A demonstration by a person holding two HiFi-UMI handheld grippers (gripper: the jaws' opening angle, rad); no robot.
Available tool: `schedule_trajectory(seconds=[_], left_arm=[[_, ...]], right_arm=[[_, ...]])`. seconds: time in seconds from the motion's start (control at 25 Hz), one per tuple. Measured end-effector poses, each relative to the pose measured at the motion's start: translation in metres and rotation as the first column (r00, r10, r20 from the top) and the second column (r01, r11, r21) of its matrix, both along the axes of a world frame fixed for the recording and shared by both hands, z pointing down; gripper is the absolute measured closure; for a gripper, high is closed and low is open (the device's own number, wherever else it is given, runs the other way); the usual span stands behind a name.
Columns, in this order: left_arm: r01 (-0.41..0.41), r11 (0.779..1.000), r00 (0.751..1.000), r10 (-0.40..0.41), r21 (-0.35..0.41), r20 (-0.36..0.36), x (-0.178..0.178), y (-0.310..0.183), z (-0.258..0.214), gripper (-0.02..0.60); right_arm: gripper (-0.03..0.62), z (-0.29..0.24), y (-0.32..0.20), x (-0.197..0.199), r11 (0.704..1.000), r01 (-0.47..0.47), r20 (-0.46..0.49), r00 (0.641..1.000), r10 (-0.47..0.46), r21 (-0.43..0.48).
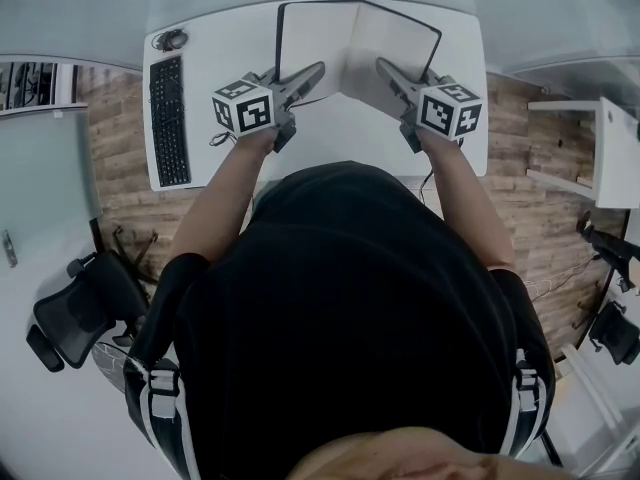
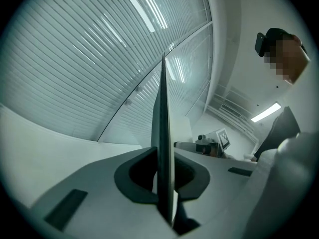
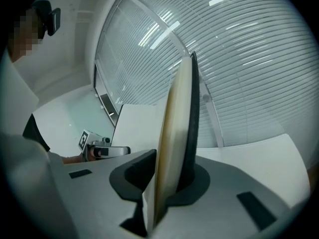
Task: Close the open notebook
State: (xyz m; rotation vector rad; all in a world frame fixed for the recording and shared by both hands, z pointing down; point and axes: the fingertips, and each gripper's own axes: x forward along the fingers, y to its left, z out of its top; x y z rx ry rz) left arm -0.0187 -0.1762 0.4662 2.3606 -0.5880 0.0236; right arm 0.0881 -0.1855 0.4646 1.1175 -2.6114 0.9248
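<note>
A black keyboard [image 1: 168,120] lies along the left edge of the white desk [image 1: 340,133], with a mouse [image 1: 172,39] at its far end. Right of them, the left gripper [image 1: 315,70] reaches toward the far middle of the desk. Its jaws are pressed together on the left half of the notebook [image 1: 355,53], which the left gripper view shows as a thin dark sheet [image 2: 162,133] standing edge-on between them.

The notebook sits at the far middle of the desk and is open. Its pale left page faces the camera, and its greyer right half slants away from the fold.

The right gripper [image 1: 385,66] comes in from the right. Its jaws are clamped on the right half, a thick block of cream pages [image 3: 174,133] backed by a dark cover. In that same view the left half stands up as a white panel [image 3: 137,126], with the left gripper beside it.
</note>
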Motion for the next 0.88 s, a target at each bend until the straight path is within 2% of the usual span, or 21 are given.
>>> schedule_trajectory(seconds=[0.6,0.88], left_arm=[[0.028,0.997,0.999,-0.027,-0.07,0.016,-0.001,-0.01,0.031,0.541],[0.035,0.993,0.999,-0.032,-0.113,0.026,-0.012,-0.024,0.061,0.541]], right_arm=[[0.514,0.03,-0.013,-0.003,0.998,0.021,-0.031,0.999,-0.023,-0.064],[0.513,0.063,-0.03,-0.015,0.994,0.028,-0.036,0.999,-0.032,-0.107]])
